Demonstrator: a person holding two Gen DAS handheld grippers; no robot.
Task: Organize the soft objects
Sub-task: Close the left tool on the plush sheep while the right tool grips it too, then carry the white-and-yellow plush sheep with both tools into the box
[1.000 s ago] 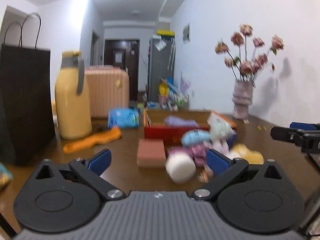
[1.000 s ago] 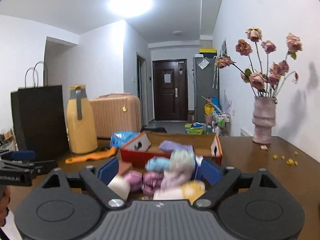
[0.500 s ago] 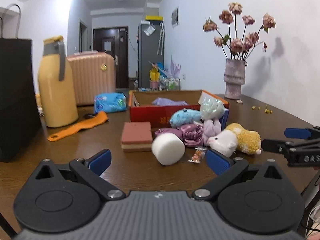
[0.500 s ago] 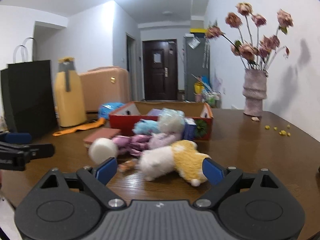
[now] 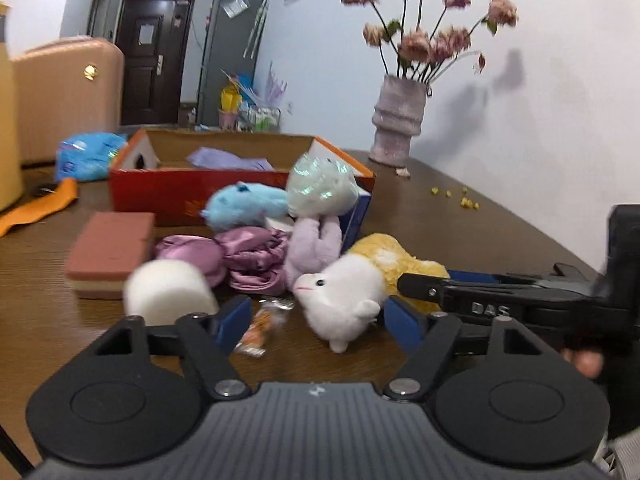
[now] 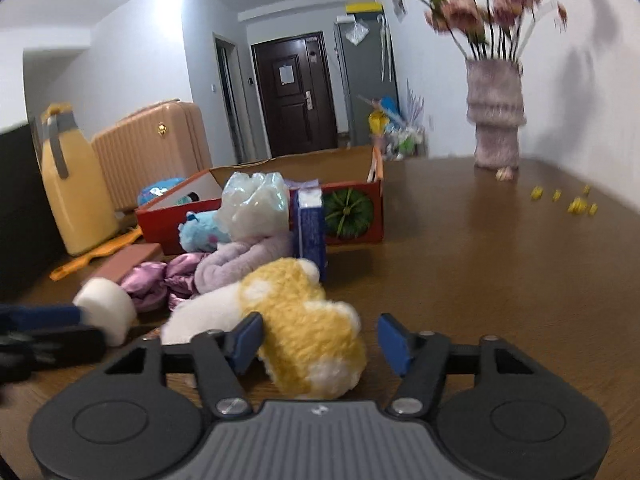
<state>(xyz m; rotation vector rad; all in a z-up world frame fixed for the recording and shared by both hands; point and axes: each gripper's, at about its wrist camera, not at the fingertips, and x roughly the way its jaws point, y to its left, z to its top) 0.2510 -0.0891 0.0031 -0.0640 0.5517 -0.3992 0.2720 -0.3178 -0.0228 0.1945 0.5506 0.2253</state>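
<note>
Left wrist view, red box (image 5: 192,196) holding lilac cloth (image 5: 228,159), both grippers' jaws closing, gripping nothing.

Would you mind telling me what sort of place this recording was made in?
Most likely a lived-in flat or home: a wooden table with a vase of flowers, a suitcase by the wall, and a hallway leading to a dark entrance door.
</note>
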